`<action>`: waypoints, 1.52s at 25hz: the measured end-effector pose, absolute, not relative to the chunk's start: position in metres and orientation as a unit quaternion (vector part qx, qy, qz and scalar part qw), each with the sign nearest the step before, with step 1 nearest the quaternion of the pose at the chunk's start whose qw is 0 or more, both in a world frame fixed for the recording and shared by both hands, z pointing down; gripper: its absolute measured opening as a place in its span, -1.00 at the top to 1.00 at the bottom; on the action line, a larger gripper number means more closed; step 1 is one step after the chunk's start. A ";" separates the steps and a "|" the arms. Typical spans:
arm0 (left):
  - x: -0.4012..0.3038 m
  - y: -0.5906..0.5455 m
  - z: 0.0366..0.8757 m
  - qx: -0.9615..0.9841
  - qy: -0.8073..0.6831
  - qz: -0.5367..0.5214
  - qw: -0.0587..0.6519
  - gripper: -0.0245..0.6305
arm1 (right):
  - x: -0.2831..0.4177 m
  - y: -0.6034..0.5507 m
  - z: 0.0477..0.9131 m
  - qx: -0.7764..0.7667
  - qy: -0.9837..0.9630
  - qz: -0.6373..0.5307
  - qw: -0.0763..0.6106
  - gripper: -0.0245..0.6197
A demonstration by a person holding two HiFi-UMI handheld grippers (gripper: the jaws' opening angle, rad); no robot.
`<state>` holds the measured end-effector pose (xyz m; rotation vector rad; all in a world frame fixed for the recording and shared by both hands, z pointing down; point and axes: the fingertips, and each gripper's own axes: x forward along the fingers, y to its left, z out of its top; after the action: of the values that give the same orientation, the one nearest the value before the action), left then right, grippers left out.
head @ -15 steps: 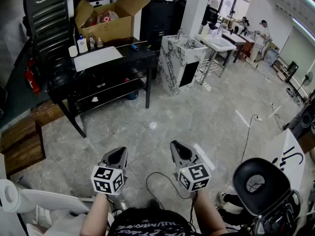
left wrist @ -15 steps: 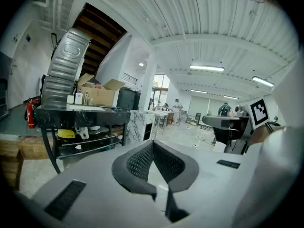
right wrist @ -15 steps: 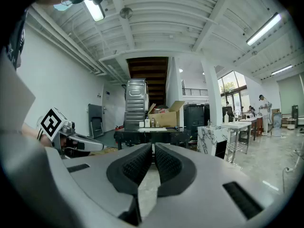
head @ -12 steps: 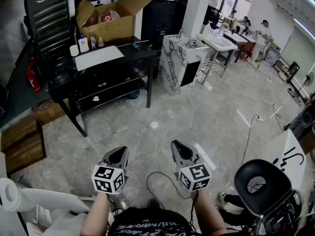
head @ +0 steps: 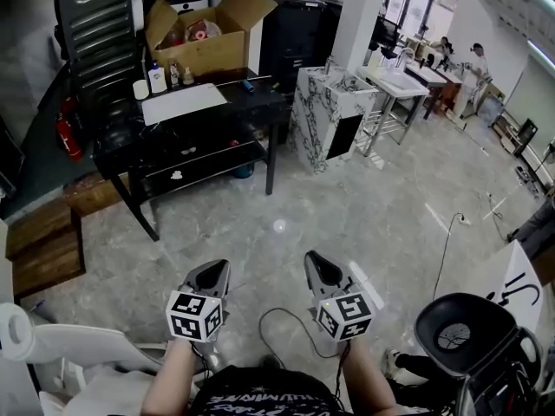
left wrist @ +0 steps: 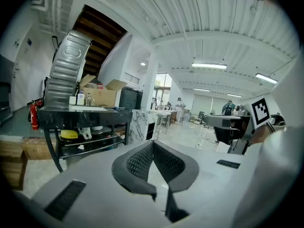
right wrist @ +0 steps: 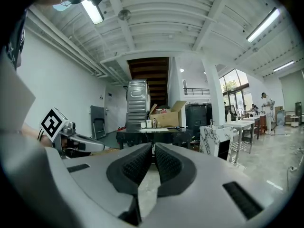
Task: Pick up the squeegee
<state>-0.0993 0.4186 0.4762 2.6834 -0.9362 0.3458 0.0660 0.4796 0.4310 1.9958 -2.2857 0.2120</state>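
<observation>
A thin tool with a blue end [head: 248,83], which may be the squeegee, lies on the black table [head: 260,102] across the room; it is too small to identify for sure. My left gripper [head: 212,274] and right gripper [head: 314,262] are held side by side low over the floor, pointing toward that table and far from it. Both are shut with nothing between the jaws. In the left gripper view the left gripper [left wrist: 152,144] has its ribbed pads meeting at the tip. The right gripper [right wrist: 153,149] looks the same in its own view.
On the table stand a cardboard box [head: 205,40], small bottles [head: 158,78] and a white sheet [head: 183,102]. A marble cabinet [head: 326,115] stands to its right, wooden pallets [head: 43,241] to its left. A black chair [head: 456,333] and a floor cable [head: 286,317] are close by.
The head view has shifted a little, so the table and cabinet sit slightly lower and to the right. Both grippers keep their place and stay shut.
</observation>
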 end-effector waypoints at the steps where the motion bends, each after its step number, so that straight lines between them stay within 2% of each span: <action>1: -0.097 0.419 0.477 0.927 -0.326 0.121 0.138 0.86 | 0.070 0.480 0.433 0.653 -0.752 0.071 0.049 0.75; 15: -0.070 0.406 0.491 0.908 -0.377 0.116 0.142 0.86 | 0.110 0.453 0.454 0.619 -0.780 0.087 0.031 0.75; 21: -0.063 0.363 0.502 0.905 -0.381 0.123 0.143 0.86 | 0.128 0.413 0.467 0.625 -0.773 0.103 0.028 0.75; 29: -0.057 0.239 0.514 0.908 -0.372 0.122 0.150 0.86 | 0.145 0.308 0.481 0.647 -0.753 0.112 0.042 0.75; 38: -0.079 0.057 0.517 0.901 -0.378 0.128 0.169 0.86 | 0.146 0.129 0.482 0.664 -0.734 0.135 0.053 0.75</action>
<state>-0.0793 0.0568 0.5173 2.5622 -1.0754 0.3628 0.1462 0.1289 0.4825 2.0182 -2.2306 0.4102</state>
